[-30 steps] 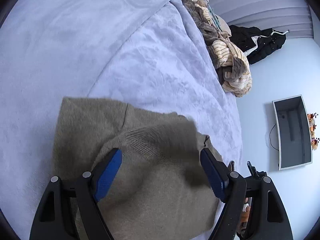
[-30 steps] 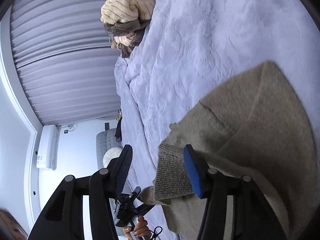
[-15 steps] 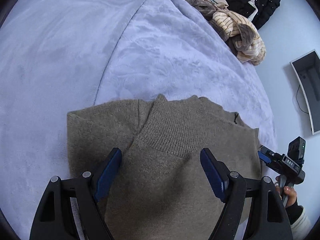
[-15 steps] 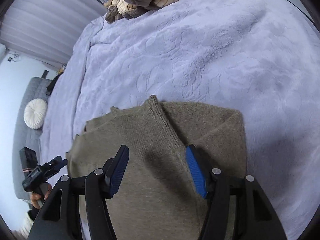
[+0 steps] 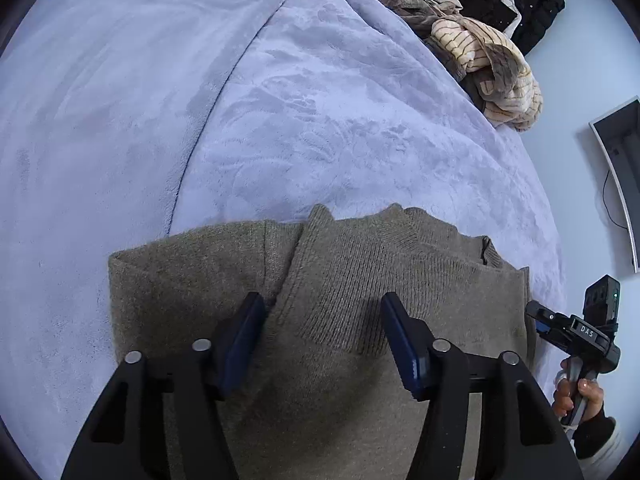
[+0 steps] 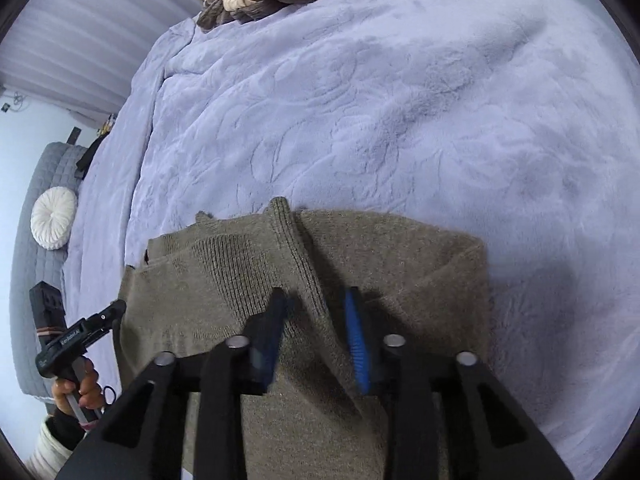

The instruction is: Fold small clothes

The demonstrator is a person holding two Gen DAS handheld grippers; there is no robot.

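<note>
sweater [image 5: 344, 320] partly folded, sleeve laid across, on bed [image 5: 320, 120] at 6 o'clock | left gripper [image 5: 320, 340] closing, spread, above knit | right gripper [image 6: 316, 332] closing astride ribbed fold | final folds left

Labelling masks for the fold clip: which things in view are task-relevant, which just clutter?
Job:
olive knit sweater
left gripper, jaws closing over it
right gripper, jaws closing over its ribbed band

Clutter:
striped clothes pile
black jacket
round white cushion
</note>
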